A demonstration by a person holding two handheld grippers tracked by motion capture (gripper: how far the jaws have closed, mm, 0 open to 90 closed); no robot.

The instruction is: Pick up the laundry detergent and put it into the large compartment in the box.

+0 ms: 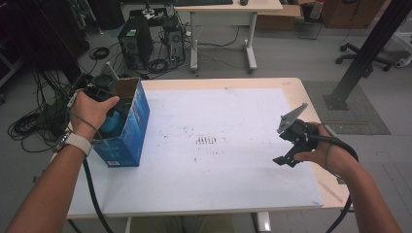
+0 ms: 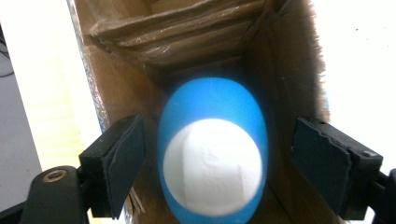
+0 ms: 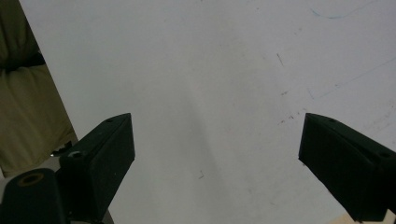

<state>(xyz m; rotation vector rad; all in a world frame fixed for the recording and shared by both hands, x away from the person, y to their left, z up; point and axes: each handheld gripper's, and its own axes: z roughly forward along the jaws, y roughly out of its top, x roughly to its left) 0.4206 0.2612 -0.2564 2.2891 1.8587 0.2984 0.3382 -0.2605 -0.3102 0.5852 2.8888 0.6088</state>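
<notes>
We see the left gripper (image 2: 212, 158) pointed down into the open top of a blue cardboard box (image 1: 127, 127) at the table's left edge. Its jaws are spread wide, one on each side of a blue egg-shaped object (image 2: 212, 149) with a white end facing the camera. Neither jaw touches it; there is a clear gap on both sides. The object sits inside the box, close under the jaws, with brown folded flaps (image 2: 177, 28) at the far end behind it. In the high view the left hand (image 1: 92, 109) hides most of that gripper, and a bit of blue shows in the box opening just below the hand.

The right gripper (image 1: 286, 145) is held over the right part of the white sheet (image 1: 218, 145), well apart from the box. Its jaws are also wide and hold nothing; in its own view we see bare white sheet (image 3: 210, 93) between them, with faint scuffs and thin pen lines.

Writing: the box has a small white print patch near its lower front corner, too small for us to read. Dark smudges mark the sheet's middle (image 1: 207, 141); not legible.

Room: the box interior is narrow, with brown walls close outside both left jaws. The box stands at the table's (image 1: 296, 87) left edge. The sheet between the box and the right gripper is open. The right hand (image 1: 325, 153) is near the table's right edge.
</notes>
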